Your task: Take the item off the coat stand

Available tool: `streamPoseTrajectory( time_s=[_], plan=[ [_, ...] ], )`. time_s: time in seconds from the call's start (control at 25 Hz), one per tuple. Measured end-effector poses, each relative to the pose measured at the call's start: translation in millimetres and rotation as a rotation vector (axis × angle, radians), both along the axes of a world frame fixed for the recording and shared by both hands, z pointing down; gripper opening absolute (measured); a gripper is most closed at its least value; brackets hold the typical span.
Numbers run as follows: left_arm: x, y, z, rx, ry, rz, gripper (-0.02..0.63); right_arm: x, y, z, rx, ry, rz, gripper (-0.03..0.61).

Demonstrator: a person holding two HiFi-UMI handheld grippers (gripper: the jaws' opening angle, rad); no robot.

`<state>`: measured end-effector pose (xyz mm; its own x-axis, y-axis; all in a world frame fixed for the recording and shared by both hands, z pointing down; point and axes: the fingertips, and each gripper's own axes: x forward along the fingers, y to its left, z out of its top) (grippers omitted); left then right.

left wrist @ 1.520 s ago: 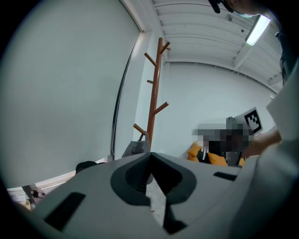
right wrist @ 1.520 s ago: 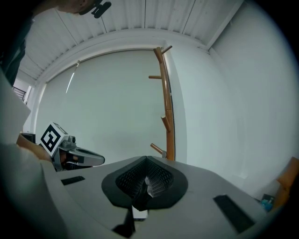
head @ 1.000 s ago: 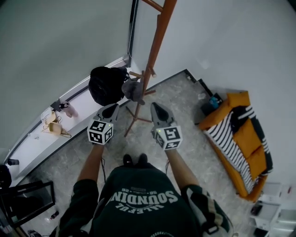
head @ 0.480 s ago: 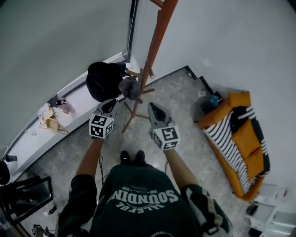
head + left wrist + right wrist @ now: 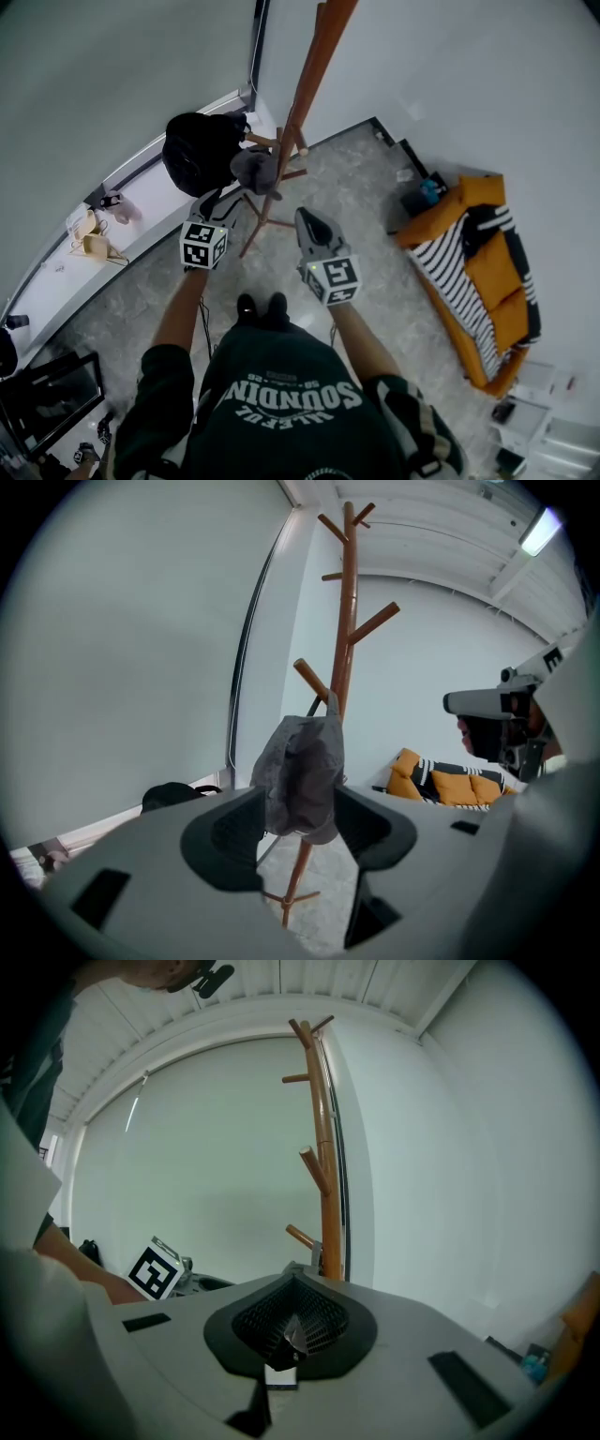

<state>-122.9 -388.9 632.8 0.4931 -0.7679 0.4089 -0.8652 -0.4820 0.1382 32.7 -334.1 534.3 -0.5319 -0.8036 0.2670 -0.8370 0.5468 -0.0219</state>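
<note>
A tall wooden coat stand (image 5: 305,89) rises in the corner by the window. A grey crumpled item (image 5: 255,169) hangs from one of its low pegs, and a black bag (image 5: 195,152) hangs just to its left. My left gripper (image 5: 217,204) points at the grey item from slightly below, a short way off. In the left gripper view the grey item (image 5: 302,775) shows in the gap of the left gripper (image 5: 300,832), whose jaws are opening without pressing on it. My right gripper (image 5: 309,222) is shut and empty, to the right of the stand's base. The right gripper (image 5: 292,1330) faces the stand (image 5: 323,1176).
An orange sofa (image 5: 487,272) with a striped cushion stands along the right wall. A white window ledge (image 5: 56,281) on the left carries slippers and hangers. A black frame (image 5: 47,403) sits at the lower left. The stand's legs (image 5: 258,225) spread on the grey floor.
The left gripper has moved closer to the grey item and its jaws have opened. The right gripper has stayed shut and shifted only slightly.
</note>
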Motion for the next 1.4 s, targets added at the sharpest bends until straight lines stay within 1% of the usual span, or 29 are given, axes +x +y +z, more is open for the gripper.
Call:
streamPoseTrajectory(
  time_s=[0.28, 0.56, 0.72, 0.88, 1.04, 1.12, 1.2, 1.24, 1.4],
  plan=[
    [-2, -23, 28, -0.044, -0.014, -0.004, 0.214, 4, 2, 6, -0.02, 0.002, 0.014, 0.0],
    [-5, -53, 46, -0.07, -0.015, -0.017, 0.28, 16, 10, 16, -0.06, 0.033, 0.041, 0.0],
    [-2, -69, 52, -0.081, -0.039, 0.003, 0.281, 22, 12, 13, -0.057, 0.033, 0.051, 0.0],
    [5, -83, 60, -0.102, -0.071, 0.022, 0.281, 31, 13, 12, -0.08, 0.067, 0.073, 0.0],
    [7, -90, 70, -0.131, -0.088, 0.013, 0.279, 38, 14, 18, -0.069, 0.043, 0.087, 0.0],
    [7, -93, 68, -0.121, -0.1, 0.008, 0.258, 38, 14, 17, -0.062, 0.032, 0.091, 0.0],
    [4, -93, 62, -0.102, -0.115, 0.0, 0.105, 39, 14, 15, -0.056, 0.031, 0.092, 0.0],
    [2, -91, 60, -0.098, -0.111, 0.0, 0.089, 39, 14, 16, -0.053, 0.031, 0.091, 0.0],
    [1, -81, 52, -0.091, -0.093, 0.021, 0.067, 39, 15, 17, -0.058, 0.011, 0.092, 0.0]
  ],
)
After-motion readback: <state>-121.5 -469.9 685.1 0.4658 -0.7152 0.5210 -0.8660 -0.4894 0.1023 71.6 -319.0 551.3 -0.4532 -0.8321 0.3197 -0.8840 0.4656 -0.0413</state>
